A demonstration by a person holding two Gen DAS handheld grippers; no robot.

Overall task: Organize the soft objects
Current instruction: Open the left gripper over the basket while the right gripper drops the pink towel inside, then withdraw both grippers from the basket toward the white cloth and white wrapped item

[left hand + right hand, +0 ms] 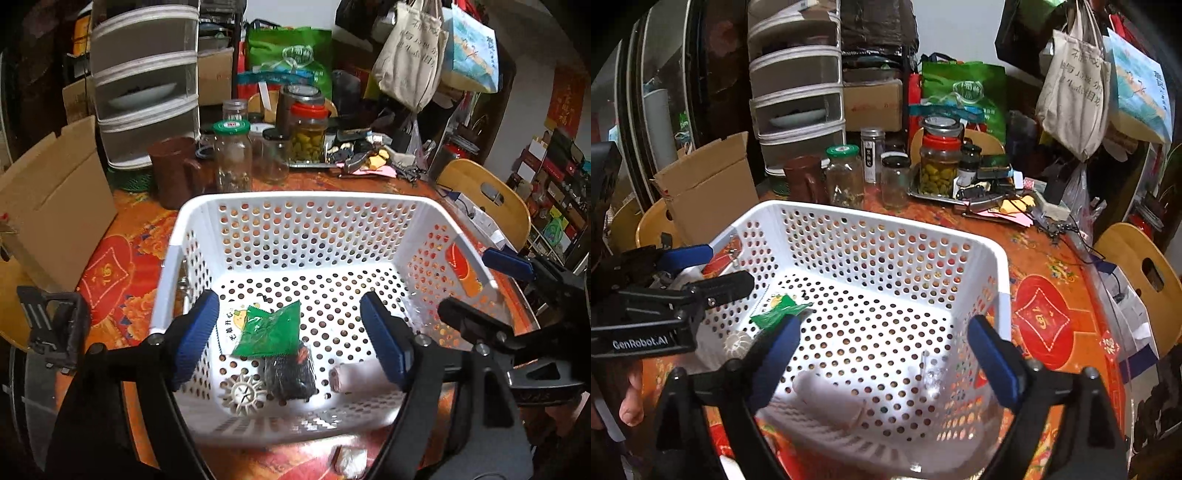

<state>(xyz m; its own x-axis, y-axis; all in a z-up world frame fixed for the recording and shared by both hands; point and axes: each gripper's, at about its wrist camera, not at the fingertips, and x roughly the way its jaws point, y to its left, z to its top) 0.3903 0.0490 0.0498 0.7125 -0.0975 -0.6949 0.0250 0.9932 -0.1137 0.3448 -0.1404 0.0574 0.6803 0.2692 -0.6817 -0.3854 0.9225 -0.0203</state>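
Risk is judged to lie in the white perforated plastic basket, which could be nudged across the table by either arm. Left gripper and right gripper are both seen with jaws spread wide, nothing between the pads. Inside the basket, at lower centre of the left view, a green foil sachet, a black mesh pouch, a white toothed plastic disc and a pale rolled cloth are noted.
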